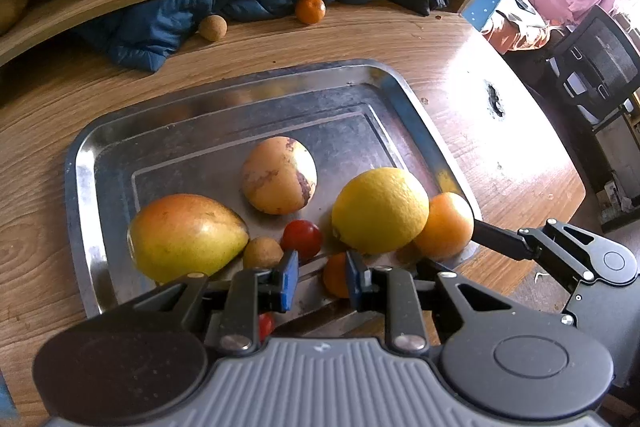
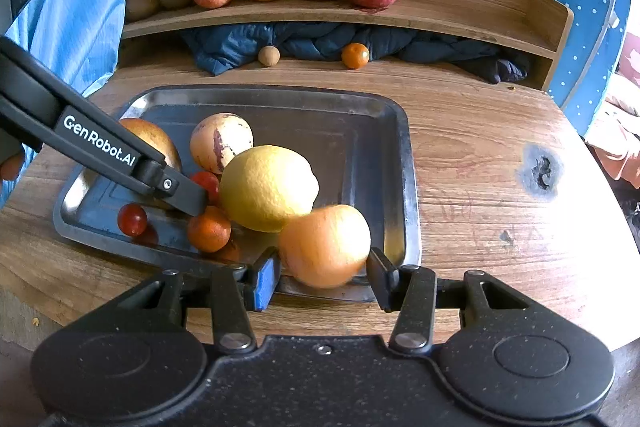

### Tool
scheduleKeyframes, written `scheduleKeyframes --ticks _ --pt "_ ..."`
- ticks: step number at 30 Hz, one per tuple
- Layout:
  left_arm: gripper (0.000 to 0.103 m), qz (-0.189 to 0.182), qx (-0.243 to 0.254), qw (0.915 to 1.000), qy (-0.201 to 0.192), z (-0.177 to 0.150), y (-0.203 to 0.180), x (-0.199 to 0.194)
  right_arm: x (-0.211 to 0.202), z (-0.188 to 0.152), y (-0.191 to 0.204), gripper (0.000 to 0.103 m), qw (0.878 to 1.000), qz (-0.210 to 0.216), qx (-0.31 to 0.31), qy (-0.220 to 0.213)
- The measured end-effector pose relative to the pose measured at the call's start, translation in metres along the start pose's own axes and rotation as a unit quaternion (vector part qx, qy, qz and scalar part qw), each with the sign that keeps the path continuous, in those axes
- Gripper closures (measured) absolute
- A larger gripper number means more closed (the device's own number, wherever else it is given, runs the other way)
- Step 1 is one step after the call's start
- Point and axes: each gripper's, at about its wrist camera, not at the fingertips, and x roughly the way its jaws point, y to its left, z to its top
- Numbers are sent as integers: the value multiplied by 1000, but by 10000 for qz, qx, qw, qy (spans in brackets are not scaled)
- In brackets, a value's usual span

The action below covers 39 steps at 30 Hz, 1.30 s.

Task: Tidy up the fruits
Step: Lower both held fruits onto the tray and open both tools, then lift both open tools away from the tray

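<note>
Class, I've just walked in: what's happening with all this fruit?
A person with two handheld grippers is sorting fruit on a metal tray. The right gripper is open around an orange at the tray's near edge, its fingers not visibly pressing it. The left gripper is open, low over a small orange fruit. A lemon, mango and tomatoes lie on the tray.

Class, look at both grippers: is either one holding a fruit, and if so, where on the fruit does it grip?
Neither clearly holds anything. The right gripper is open, its fingers flanking the orange without visibly clamping it. The left gripper is open beside the small tangerine.
</note>
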Motion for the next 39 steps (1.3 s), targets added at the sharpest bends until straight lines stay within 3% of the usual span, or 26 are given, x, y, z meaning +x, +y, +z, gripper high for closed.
scheduleKeyframes --ticks 4,8,15,20,28,39 --pt "65 73 -73 9999 -80 1 -2 -5 -3 1 -3 52 10000 41 -47 2" --pt "49 218 -190 9994 -207 1 -6 -12 -7 4 -7 47 9998 133 -149 -73" --pt "16 552 -534 9961 -428 -4 -18 -25 -25 0 -23 30 9986 345 -350 -198" --pt "5 852 -770 9921 -512 -14 -27 -32 -40 -3 -40 17 9973 482 -422 -361" --pt "1 1376 -1120 9821 -630 -30 -40 -48 -54 -5 -55 2 9930 842 -586 -588" --pt "1 1982 -1616 9661 -354 -64 -44 -57 -60 -21 -64 1 9888 1125 -880 -423"
